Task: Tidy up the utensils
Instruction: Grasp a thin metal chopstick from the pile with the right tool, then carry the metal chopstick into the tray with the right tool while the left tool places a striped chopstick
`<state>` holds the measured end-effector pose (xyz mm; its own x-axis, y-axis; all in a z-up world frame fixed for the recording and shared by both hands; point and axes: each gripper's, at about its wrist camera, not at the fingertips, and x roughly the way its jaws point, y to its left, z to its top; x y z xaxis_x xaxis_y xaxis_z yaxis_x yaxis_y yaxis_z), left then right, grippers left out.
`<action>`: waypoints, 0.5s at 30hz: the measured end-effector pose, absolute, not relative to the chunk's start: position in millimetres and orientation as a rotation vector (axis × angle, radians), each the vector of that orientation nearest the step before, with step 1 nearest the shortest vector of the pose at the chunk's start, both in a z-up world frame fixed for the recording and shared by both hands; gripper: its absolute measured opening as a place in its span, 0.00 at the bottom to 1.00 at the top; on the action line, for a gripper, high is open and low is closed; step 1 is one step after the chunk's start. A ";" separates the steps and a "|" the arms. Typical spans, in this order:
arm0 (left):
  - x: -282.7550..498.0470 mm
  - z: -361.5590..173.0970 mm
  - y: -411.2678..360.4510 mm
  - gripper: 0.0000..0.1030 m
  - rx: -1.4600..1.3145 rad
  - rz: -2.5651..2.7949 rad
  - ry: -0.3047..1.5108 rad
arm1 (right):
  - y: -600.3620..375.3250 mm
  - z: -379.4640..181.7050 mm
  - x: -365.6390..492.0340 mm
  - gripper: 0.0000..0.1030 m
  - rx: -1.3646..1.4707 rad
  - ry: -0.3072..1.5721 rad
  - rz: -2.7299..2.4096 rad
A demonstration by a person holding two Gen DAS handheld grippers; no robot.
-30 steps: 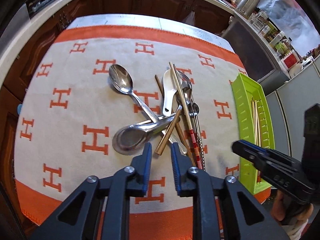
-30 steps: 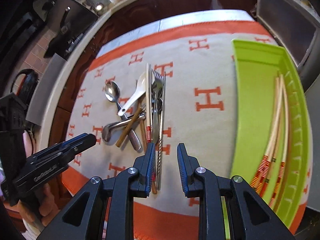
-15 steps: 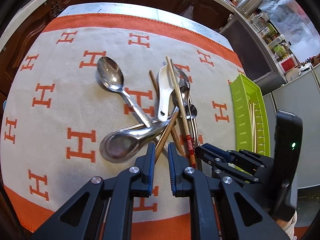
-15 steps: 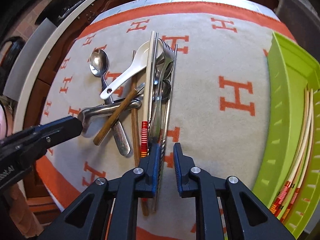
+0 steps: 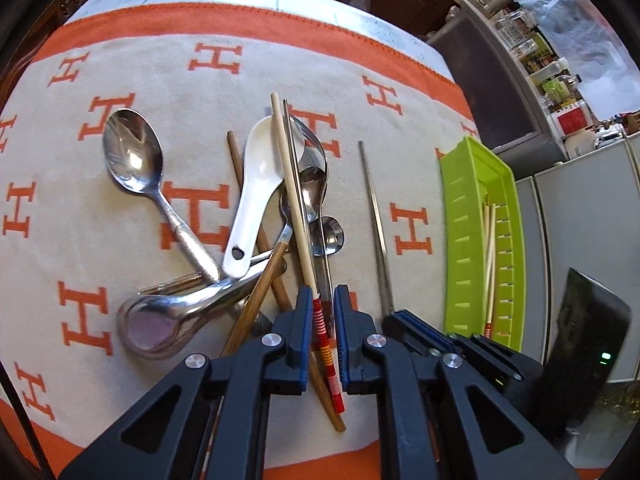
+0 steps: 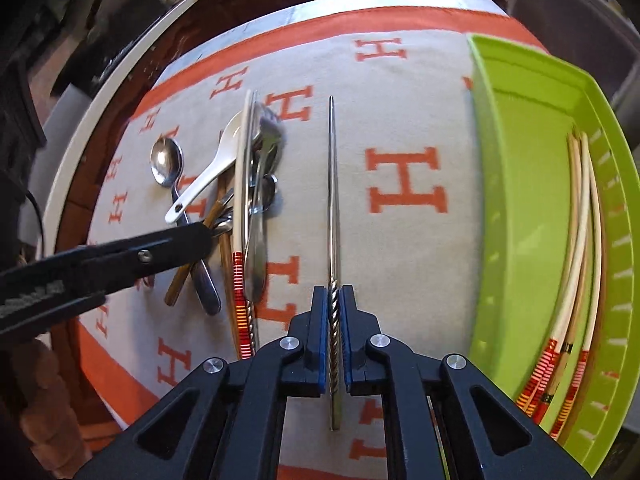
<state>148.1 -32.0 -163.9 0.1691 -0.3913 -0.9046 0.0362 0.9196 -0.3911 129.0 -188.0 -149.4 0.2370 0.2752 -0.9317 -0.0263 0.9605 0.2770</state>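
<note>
Steel dominates the left wrist view: we see a heap of utensils on the orange-and-cream cloth, with a large spoon, a white ceramic spoon, a ladle-like spoon and dark wooden chopsticks crossing one another. The left gripper sits low over the near end of the heap, its jaws narrowly spread on either side of the red-banded chopstick; we cannot tell whether the pads touch it. We judge that this end was chosen because it sticks out clear of the tangle. To the right, a metal chopstick lies apart from the heap, its near end running under the right gripper. The green tray stands further right, holding pale chopsticks.

In the right wrist view we see what the left could not: the right gripper is pressed together on the twisted handle of the metal chopstick, which points straight ahead, between the heap and the green tray. We judge that gripping near the handle leaves the long shaft free to swing over the rim. This view also shows the tray's contents plainly: several red-banded pale chopsticks along its far wall. The left gripper appears from the side, so its gap is hidden here.
</note>
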 end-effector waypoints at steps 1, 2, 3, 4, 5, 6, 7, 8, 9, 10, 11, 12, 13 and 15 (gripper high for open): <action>149.9 -168.2 -35.0 0.08 -0.305 -0.302 1.382 | -192.7 -147.7 128.3 0.05 0.247 1.314 0.219; 151.4 -172.7 -37.1 0.08 -0.301 -0.291 1.392 | -194.9 -145.7 127.6 0.05 0.262 1.309 0.222; 152.0 -175.9 -38.4 0.08 -0.300 -0.282 1.399 | -198.0 -141.7 126.2 0.05 0.272 1.296 0.226; 152.5 -179.4 -39.5 0.07 -0.299 -0.275 1.406 | -198.3 -140.0 125.9 0.05 0.274 1.290 0.229; 153.1 -182.5 -40.6 0.07 -0.297 -0.268 1.411 | -199.5 -137.5 125.3 0.05 0.280 1.284 0.233; 153.9 -186.3 -42.5 0.07 -0.295 -0.259 1.417 | -200.9 -134.8 124.2 0.05 0.286 1.278 0.239; 154.1 -188.8 -43.5 0.07 -0.300 -0.258 1.421 | -198.5 -133.8 124.0 0.05 0.288 1.271 0.243; 154.5 -190.2 -44.3 0.07 -0.304 -0.258 1.422 | -197.8 -131.4 123.0 0.05 0.290 1.267 0.248; 154.8 -191.2 -45.4 0.07 -0.305 -0.258 1.422 | -199.1 -129.6 122.6 0.05 0.296 1.263 0.256; 154.4 -192.0 -46.7 0.07 -0.303 -0.257 1.421 | -199.3 -128.3 121.8 0.05 0.298 1.262 0.261; 154.5 -193.4 -49.4 0.07 -0.295 -0.252 1.424 | -199.8 -126.2 119.7 0.05 0.299 1.259 0.264; 154.0 -195.5 -50.3 0.07 -0.289 -0.248 1.428 | -200.5 -124.7 118.9 0.05 0.298 1.256 0.268; 154.3 -197.2 -52.7 0.07 -0.286 -0.247 1.428 | -200.7 -123.4 117.9 0.05 0.297 1.254 0.271; 155.8 -197.2 -57.0 0.07 -0.270 -0.240 1.417 | -200.0 -122.6 116.7 0.05 0.296 1.249 0.270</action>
